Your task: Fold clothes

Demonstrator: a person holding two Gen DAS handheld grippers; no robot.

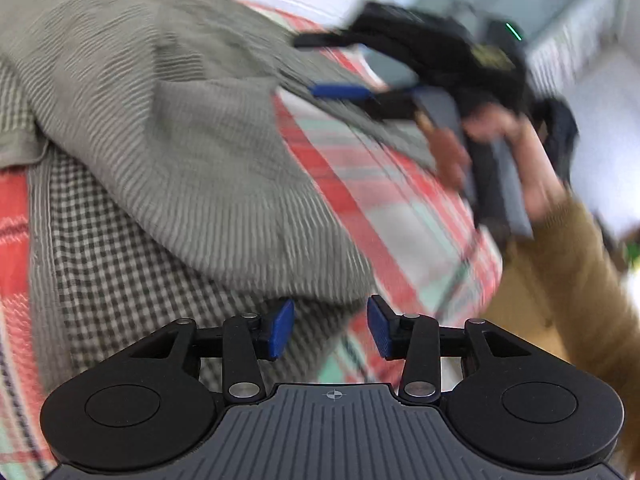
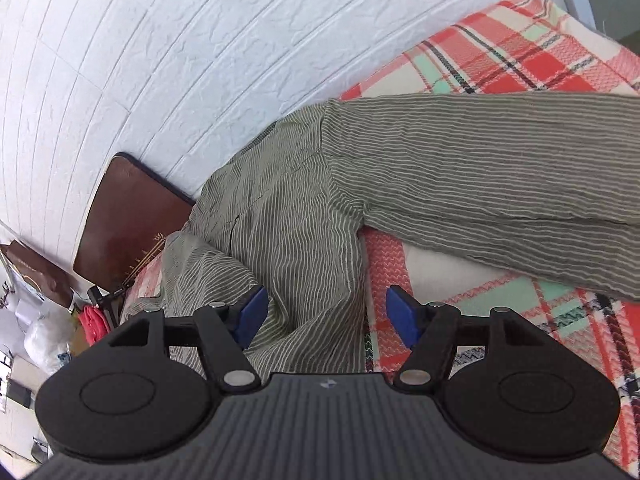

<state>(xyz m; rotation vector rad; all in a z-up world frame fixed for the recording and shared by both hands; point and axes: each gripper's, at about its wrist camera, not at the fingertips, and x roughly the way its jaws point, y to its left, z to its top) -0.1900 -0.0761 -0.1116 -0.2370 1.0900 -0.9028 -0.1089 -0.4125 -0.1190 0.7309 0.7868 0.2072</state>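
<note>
Lying spread on the plaid blanket (image 2: 500, 60) is the task's thing, a grey-green striped shirt (image 2: 304, 216), with one long sleeve (image 2: 500, 176) stretched flat across the blanket away from the shirt's body. In the left wrist view the same striped shirt (image 1: 168, 128) is heaped in a fold, and a checked panel (image 1: 120, 264) shows beneath that fold, on the near side of the blanket (image 1: 384, 216). The left gripper (image 1: 331, 326) hangs just at the fold's lower edge with its blue pads parted and nothing pinched between them. The right gripper (image 2: 323, 316) stands over the shirt's body near the blanket's edge, jaws wide; cloth lies under the gap but the pads do not press it. From the left wrist view the right gripper (image 1: 344, 68) appears blurred beyond the shirt, held by a hand (image 1: 496, 128) in a tan sleeve (image 1: 576, 280). Beyond the blanket stands a white brick-patterned wall (image 2: 160, 40), and a dark brown board (image 2: 128, 216) leans against that wall at the blanket's far end.
</note>
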